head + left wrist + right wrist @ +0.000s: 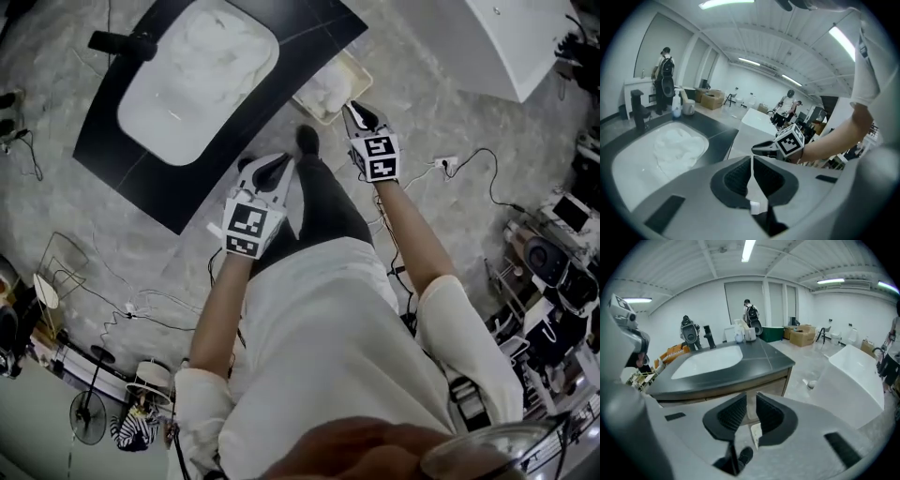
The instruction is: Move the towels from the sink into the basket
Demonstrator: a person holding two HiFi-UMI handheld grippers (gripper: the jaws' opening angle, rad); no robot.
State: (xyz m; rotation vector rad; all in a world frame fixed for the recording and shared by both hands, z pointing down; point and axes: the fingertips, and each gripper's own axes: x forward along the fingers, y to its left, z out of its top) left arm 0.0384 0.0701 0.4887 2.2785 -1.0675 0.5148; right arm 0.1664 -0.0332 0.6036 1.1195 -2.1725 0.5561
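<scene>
Currently two grippers, both empty: left gripper [284, 164] closed, right gripper [350, 110] a slit apart. One white sink [150, 127] in one dark countertop [112, 155] holds heaped towels [211, 56], count unclear; one basket [359, 67] stands on mottled grey floor [75, 216].

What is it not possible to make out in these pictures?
Head view: the towels in the sink form one white heap; their number is unclear.
Right gripper view: the sink's rim hides its inside.
Head view: the right claw covers part of the basket.
</scene>
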